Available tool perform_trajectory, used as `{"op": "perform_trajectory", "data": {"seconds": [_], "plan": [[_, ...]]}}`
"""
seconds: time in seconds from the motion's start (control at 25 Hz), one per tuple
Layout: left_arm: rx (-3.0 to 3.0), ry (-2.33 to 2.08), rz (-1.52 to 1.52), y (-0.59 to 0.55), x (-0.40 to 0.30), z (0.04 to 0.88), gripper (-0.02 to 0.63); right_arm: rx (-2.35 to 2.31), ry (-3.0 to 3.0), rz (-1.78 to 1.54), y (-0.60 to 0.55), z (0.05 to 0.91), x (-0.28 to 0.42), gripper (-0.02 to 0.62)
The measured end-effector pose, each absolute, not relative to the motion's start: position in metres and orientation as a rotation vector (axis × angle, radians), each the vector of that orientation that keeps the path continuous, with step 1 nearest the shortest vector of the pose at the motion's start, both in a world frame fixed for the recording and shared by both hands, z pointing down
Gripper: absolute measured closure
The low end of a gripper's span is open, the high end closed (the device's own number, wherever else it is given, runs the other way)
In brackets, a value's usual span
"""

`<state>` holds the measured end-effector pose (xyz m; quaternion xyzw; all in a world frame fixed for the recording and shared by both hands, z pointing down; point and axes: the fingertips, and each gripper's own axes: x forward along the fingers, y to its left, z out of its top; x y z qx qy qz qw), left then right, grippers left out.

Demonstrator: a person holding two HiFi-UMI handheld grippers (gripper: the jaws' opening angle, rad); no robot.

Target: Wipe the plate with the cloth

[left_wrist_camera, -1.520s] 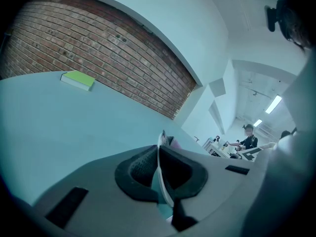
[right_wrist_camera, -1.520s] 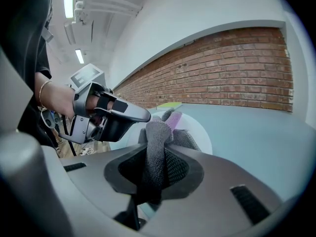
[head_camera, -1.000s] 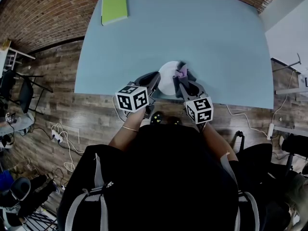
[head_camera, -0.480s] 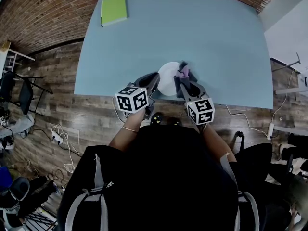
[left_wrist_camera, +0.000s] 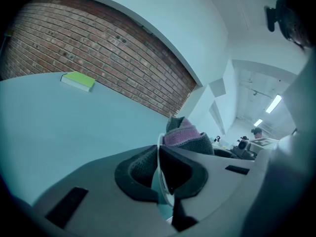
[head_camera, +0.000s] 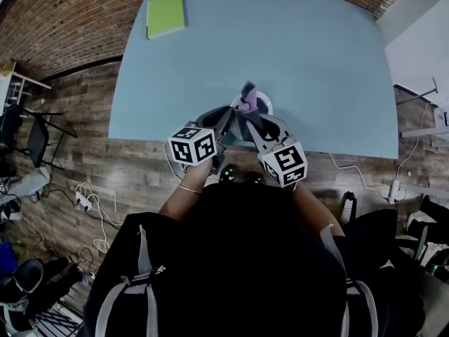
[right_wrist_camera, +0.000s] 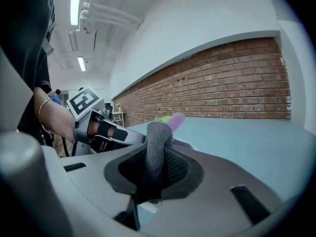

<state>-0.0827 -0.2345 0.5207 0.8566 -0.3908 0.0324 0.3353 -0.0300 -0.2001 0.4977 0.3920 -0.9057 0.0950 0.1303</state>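
Two grippers: both are clenched and sit close together over the near edge of the table [head_camera: 295, 41].
Left gripper [left_wrist_camera: 160, 154]: its pads are pinched on the thin white rim of the plate [left_wrist_camera: 158, 168], which is seen edge-on.
Right gripper [right_wrist_camera: 155, 167]: its jaws are clamped on a grey, bunched fold of the cloth [right_wrist_camera: 155, 144].
Plate: it is near the table's front edge, with only a white sliver showing in the head view [head_camera: 262, 104]. I cannot tell whether it rests flat or is tipped up.
Cloth: it is at the plate, between the two grippers [head_camera: 245, 102], with a purple part sticking up.
Risk, plate: the grip is on the rim alone, so a hard wiping push would likely lever the plate out of the pads. So near the edge, it could then fall to the floor.
Risk, cloth: only a narrow fold is clamped, so drag across the plate may pull it free.
Head view only: it shows how near the table edge the work is, and the green pad [head_camera: 166, 12] at the far corner.
Left gripper view only: it shows the rim between the pads, with the cloth [left_wrist_camera: 185, 137] just behind it.
Right gripper view only: it shows the grip on the cloth and the left gripper's marker cube beside it. The plate is not clearly seen there.
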Motion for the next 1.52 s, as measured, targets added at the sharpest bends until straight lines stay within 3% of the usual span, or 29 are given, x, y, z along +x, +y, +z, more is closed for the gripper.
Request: {"op": "perform_trajectory", "data": {"seconds": [0.44, 1.52], "plan": [[2.248, -1.023, 0.101, -0.227, -0.077, 0.518, 0.586, 1.076, -2.575, 0.227, -0.205, 0.517, -0.041, 0.529], [2.25, -1.018, 0.099, -0.228, -0.079, 0.519, 0.586, 1.321, -2.377, 0.385, -0.219, 0.552, 0.023, 0.529]]}}
